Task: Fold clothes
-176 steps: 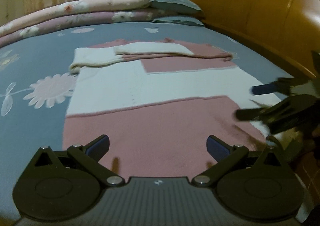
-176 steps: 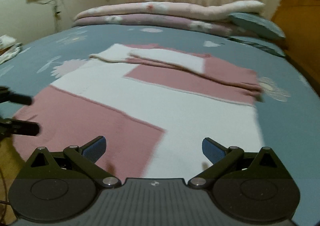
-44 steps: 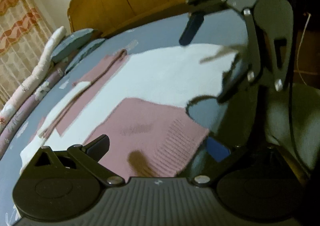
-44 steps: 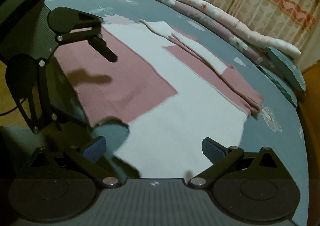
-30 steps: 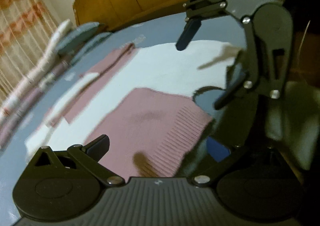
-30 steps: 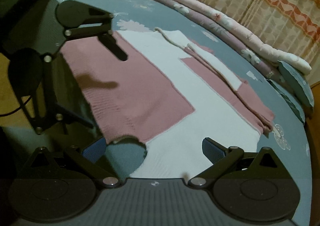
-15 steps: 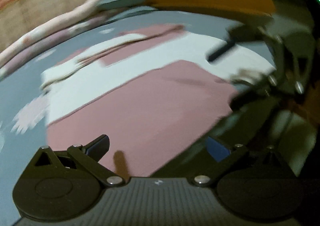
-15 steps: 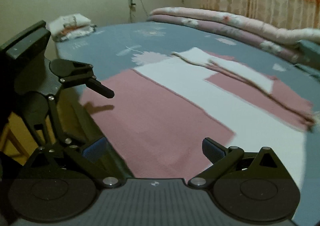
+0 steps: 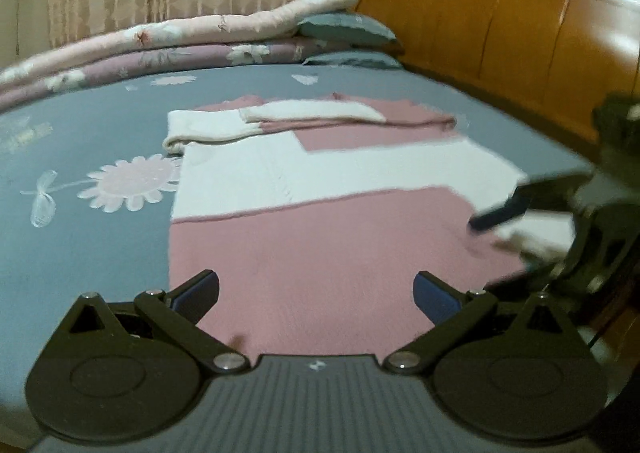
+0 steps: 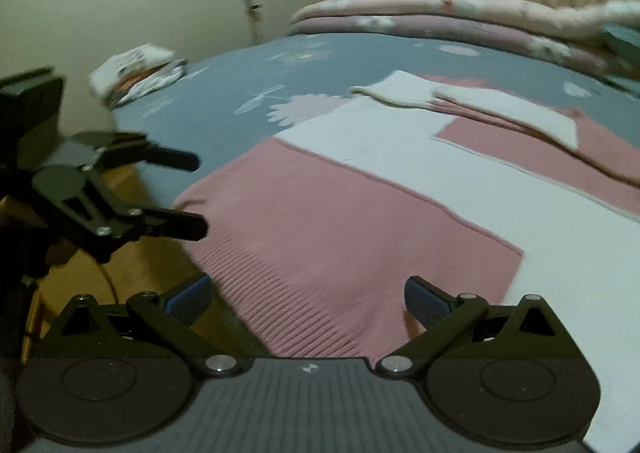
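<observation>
While both sets of jaws stand spread wide and hold nothing, the left gripper (image 9: 315, 293) hovers low over the near pink panel of the sweater (image 9: 320, 245), and the right gripper (image 10: 306, 297) hovers over that same ribbed hem edge from the other side. Straight ahead of the left jaws the pink-and-white knit sweater lies flat on the bed (image 9: 92, 253), its hem nearest and its long axis running away from the jaws toward the headboard side. Beyond the pink panel comes a broad white band, then the far end, where the sleeves (image 9: 312, 111) are already laid across the body. Seen from the right wrist, the left gripper (image 10: 188, 193) sits off to the left of the right jaws, just beside the hem corner at the bed's edge; seen from the left wrist, the right gripper (image 9: 500, 213) is blurred near the opposite corner. Each hand looks about equally near its own hem corner, so my judgement is that the coming move is a pinch at both corners and a carry away from the jaws, toward the sleeves. Further out lie rolled quilts (image 9: 160, 49), a pillow (image 9: 344, 29) and the wooden headboard (image 9: 500, 33)
</observation>
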A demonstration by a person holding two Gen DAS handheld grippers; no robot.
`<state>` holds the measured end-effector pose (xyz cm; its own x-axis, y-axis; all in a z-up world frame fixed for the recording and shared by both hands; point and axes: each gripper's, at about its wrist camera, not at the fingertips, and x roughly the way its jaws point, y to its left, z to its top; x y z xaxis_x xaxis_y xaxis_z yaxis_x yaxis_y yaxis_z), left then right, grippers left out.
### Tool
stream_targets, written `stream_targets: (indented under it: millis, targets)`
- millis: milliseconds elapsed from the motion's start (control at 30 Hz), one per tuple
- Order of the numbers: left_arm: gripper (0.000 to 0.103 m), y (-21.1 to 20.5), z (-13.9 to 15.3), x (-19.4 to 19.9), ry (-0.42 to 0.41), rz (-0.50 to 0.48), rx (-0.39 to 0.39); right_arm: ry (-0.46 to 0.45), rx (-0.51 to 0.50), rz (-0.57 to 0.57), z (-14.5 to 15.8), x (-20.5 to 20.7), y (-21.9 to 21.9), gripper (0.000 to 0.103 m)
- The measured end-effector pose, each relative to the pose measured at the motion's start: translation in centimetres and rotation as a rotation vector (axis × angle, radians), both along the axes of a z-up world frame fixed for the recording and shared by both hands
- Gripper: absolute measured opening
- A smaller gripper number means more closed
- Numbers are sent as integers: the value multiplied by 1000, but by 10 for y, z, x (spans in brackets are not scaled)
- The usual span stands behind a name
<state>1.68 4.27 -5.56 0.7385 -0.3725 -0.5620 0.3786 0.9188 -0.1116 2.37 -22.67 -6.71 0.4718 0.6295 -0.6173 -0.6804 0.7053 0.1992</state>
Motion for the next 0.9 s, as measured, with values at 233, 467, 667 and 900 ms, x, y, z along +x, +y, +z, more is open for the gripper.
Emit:
stream_targets:
  millis: [233, 467, 667, 900]
  targets:
    - [102, 10, -7, 12, 76, 35, -186, 26, -2, 63, 0, -9, 0, 103]
    - [102, 18, -22, 15, 169, 97, -183, 12, 7, -60, 5, -7, -23, 103]
    - [102, 35, -11, 6, 157, 194, -167, 1, 10, -130, 4, -1, -37, 103]
    - [102, 8, -6, 25, 124, 98, -158, -13, -10, -201, 5, 0, -50, 103]
